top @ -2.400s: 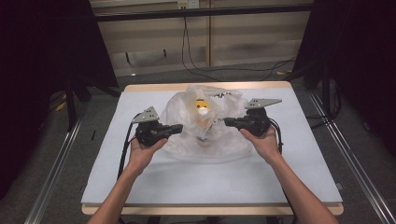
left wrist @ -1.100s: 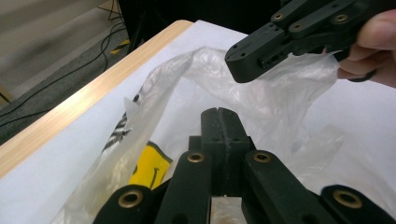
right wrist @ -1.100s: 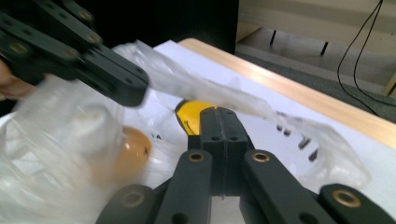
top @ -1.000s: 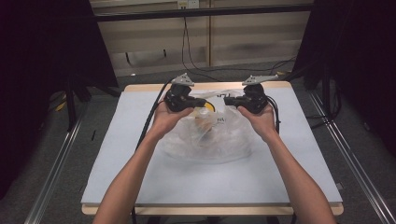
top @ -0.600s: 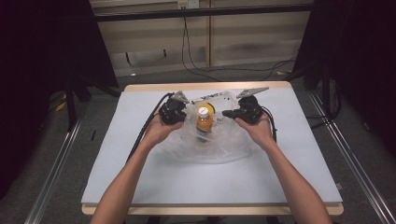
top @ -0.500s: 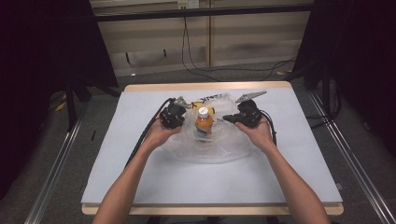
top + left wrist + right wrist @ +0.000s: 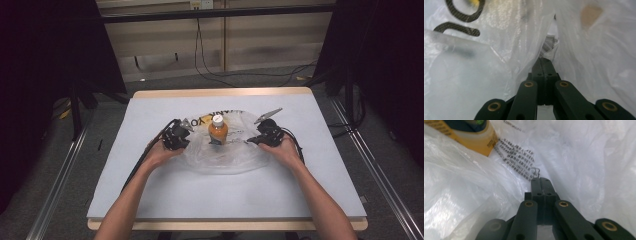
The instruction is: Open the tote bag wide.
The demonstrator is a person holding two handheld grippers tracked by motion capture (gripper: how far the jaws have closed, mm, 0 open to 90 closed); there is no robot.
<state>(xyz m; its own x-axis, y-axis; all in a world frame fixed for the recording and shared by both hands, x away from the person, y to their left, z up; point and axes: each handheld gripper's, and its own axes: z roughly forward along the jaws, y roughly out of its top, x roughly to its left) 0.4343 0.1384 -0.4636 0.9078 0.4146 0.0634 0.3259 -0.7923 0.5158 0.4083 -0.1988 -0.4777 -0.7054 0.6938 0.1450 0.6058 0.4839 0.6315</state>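
The bag (image 7: 225, 150) is lying near the middle of the table (image 7: 150, 200), slumped flat around an upright orange bottle (image 7: 218, 131) that is standing inside it with its white cap poking up. The left gripper (image 7: 186, 134) is pinching the bag's left edge and the right gripper (image 7: 250, 141) its right edge; both sets of jaws are pressed together on the thin plastic, as the left gripper view (image 7: 543, 62) and the right gripper view (image 7: 541, 181) are showing. Bare tabletop is lying open all round, widest toward the person and out to both side edges; the far edge is sitting nearer the bag. Plastic folds are crowding both gripper views, so the jaw tips are partly lost in them. The bottle's (image 7: 471, 135) label is cut off at the frame's top, and the bag's black lettering (image 7: 464, 15) is only partly readable.
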